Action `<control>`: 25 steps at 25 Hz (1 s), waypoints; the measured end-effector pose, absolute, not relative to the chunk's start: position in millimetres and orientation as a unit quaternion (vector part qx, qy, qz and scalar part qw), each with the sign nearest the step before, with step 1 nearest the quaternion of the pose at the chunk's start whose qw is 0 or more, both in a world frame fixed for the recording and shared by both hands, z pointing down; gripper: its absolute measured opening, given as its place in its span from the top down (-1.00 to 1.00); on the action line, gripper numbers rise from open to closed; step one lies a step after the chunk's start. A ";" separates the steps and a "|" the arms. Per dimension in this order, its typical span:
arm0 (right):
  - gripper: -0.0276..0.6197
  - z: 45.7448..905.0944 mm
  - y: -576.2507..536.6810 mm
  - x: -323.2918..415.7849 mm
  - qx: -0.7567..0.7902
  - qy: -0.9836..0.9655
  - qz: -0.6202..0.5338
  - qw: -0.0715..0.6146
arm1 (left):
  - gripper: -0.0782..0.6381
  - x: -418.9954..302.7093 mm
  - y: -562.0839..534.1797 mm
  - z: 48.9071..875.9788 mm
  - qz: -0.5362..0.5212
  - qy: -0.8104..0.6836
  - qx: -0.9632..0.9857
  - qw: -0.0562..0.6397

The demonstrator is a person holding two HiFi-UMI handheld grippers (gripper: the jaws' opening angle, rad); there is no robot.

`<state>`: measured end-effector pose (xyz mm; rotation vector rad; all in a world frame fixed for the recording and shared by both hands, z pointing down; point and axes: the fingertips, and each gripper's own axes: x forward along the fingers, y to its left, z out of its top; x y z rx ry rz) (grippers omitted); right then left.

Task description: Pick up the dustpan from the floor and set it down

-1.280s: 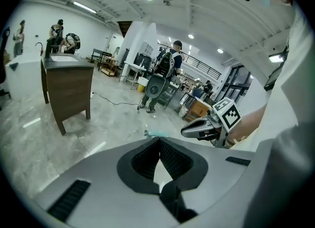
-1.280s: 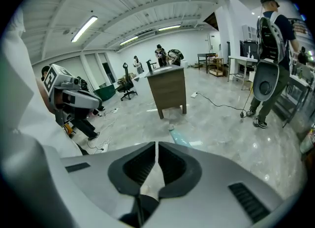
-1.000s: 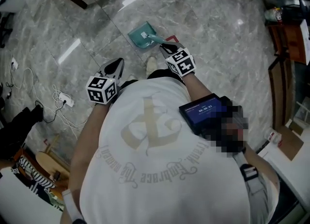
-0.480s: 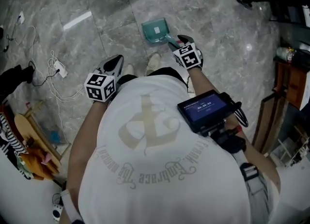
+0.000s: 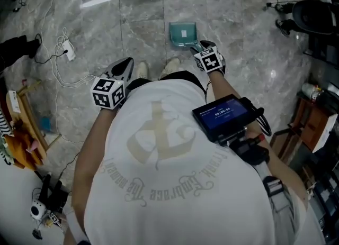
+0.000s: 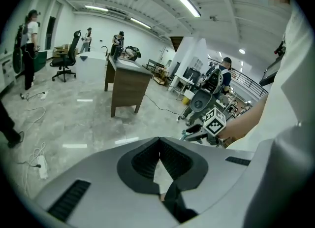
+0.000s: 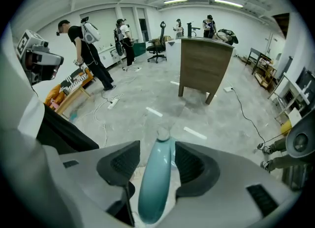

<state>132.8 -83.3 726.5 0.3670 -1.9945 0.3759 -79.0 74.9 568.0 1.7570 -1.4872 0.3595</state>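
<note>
Right now the teal dustpan lies flat on the grey stone floor, just ahead of the person's shoes, with no edge of the floor anywhere near it. The right gripper has its jaws standing wide; they have just been opening. They straddle the glossy handle without pressing on it. The left gripper hangs off to the side, jaws closed on nothing. The trouble I'd expect comes at the close: that handle is smooth and rounded, so it may roll or slide between the pads. The weight beyond the grip could also swing the scoop down once it lifts. A jaw nudging the handle first might skate the pan across the polished floor. From above, the marker cube partly covers the jaws, so where along the handle they sit is hard to judge. The right gripper view cuts the scoop off altogether. Whether one pad already brushes the handle I can't tell, nor what the pale patch inside the pan is.
</note>
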 end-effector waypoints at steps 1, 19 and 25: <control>0.24 738.0 -87.6 131.4 0.144 -0.825 0.154 0.524 | 0.75 -83.6 72.2 571.3 0.141 -0.591 0.687 0.399; 0.31 786.4 -100.5 127.4 0.114 -0.775 0.206 0.587 | 0.75 -96.7 96.0 572.1 0.130 -0.655 0.610 0.427; 0.46 785.8 -101.3 134.9 0.144 -0.758 0.177 0.611 | 0.75 -97.1 92.2 571.3 0.128 -0.656 0.612 0.423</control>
